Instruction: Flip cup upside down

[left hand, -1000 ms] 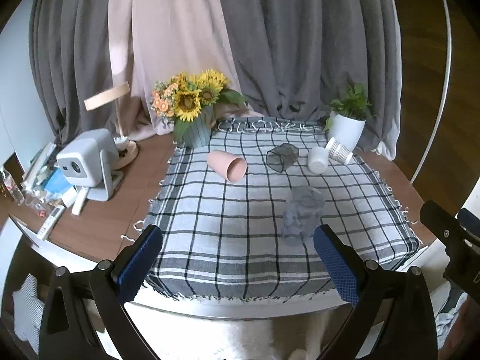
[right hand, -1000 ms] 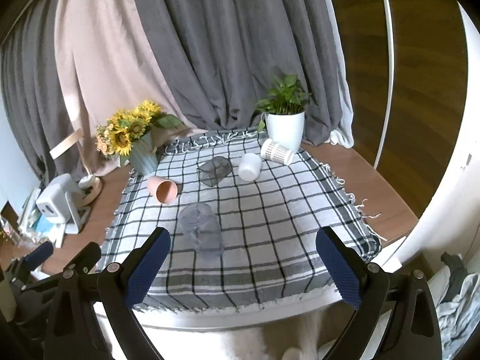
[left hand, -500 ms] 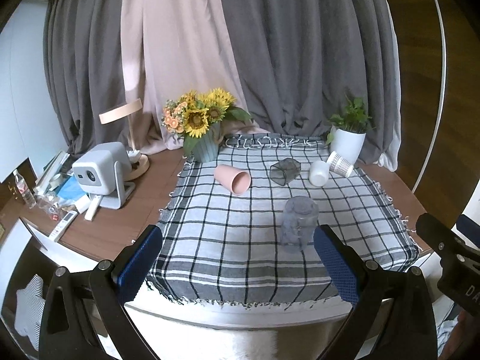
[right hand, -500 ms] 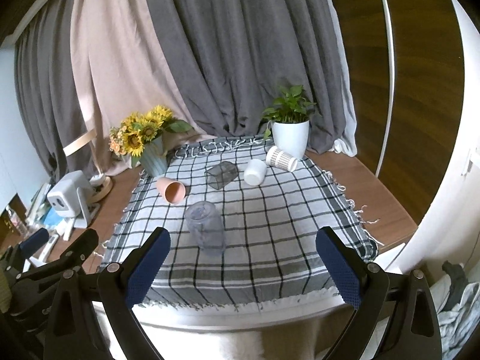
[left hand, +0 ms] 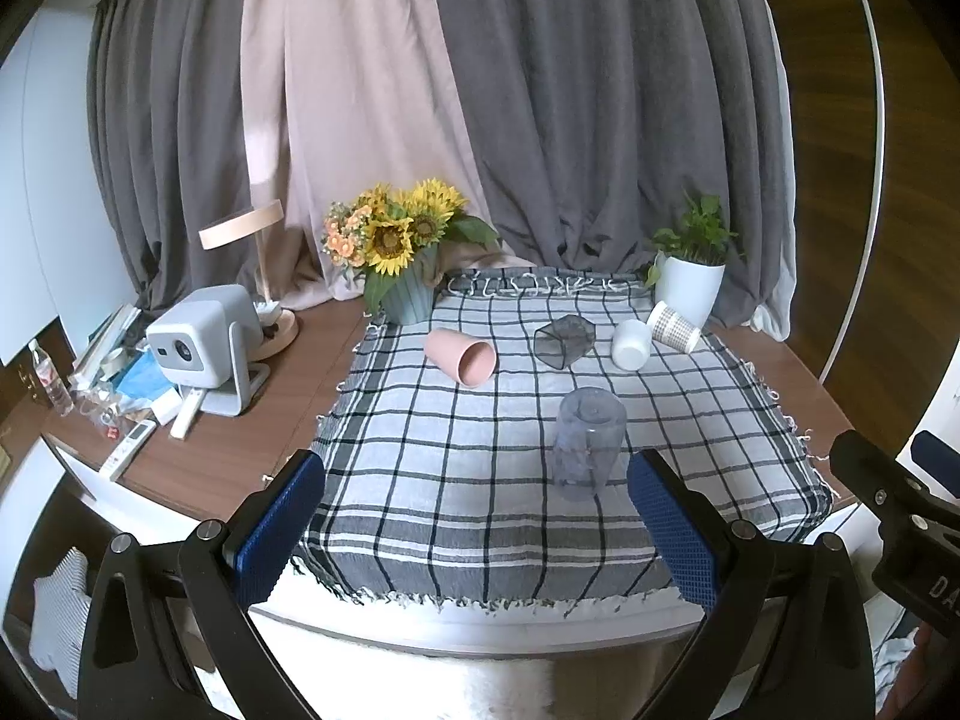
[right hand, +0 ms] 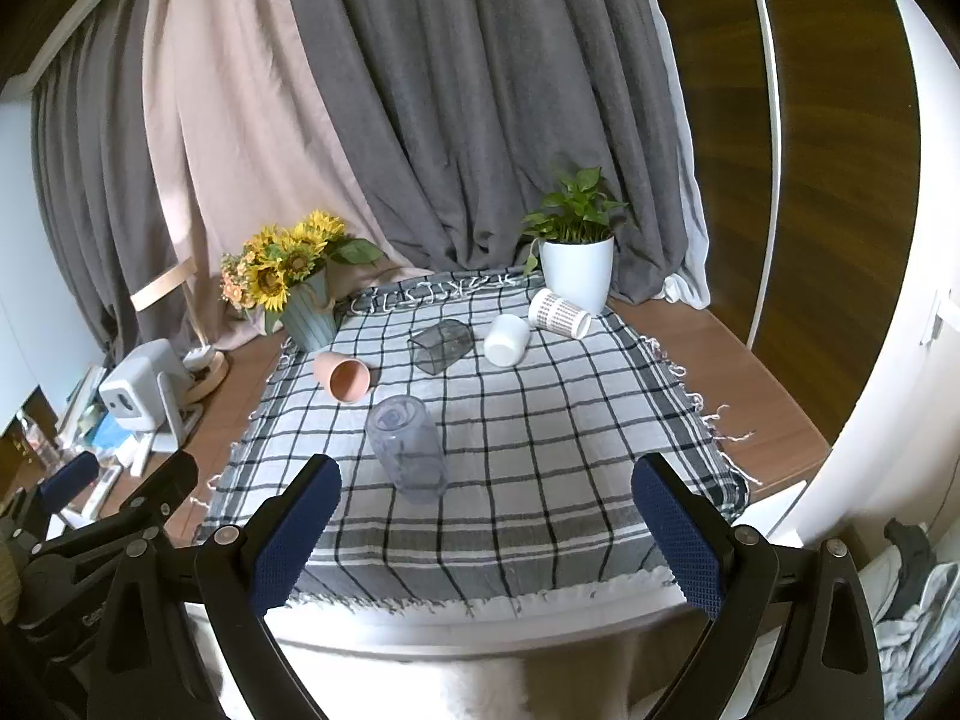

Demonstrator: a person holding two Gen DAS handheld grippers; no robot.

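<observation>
A clear bluish plastic cup stands on the checked cloth near the front. Behind it lie a pink cup, a dark clear square cup, a white cup and a dotted white cup, all on their sides. My left gripper and right gripper are both open and empty, held off the table's front edge, well short of the cups.
A sunflower vase stands at the cloth's back left and a potted plant at its back right. A white projector, lamp and clutter sit on the wooden table at left. Curtains hang behind.
Both grippers have drawn back and tilted up from the table, so the cups look smaller and farther. The cups have not moved. Both grippers stay open.
</observation>
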